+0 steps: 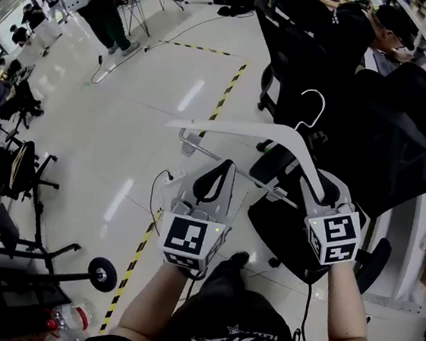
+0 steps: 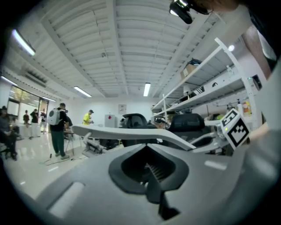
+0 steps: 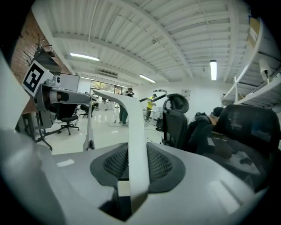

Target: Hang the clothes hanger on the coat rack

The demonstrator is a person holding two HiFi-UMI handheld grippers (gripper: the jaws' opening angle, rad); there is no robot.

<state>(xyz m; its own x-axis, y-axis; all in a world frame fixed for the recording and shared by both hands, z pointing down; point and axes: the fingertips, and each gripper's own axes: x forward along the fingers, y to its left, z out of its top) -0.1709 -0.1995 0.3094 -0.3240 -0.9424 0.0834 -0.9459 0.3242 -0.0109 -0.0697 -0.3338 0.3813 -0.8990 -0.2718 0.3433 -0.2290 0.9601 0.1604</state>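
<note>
Your right gripper (image 1: 323,192) is clamped on one arm of the white plastic clothes hanger (image 1: 241,128). You're holding it in the air above the shiny floor, hook uppermost. Your left gripper (image 1: 214,177) has its jaws together on nothing, close by the hanger's other arm. So the pickup looks done and the hanging is all to come. I can't pick out a coat rack anywhere.

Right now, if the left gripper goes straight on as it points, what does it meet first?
Probably the white hanger: its arm crosses just ahead of the left gripper. Depth is unclear; it could slip under toward the black chair.
</note>
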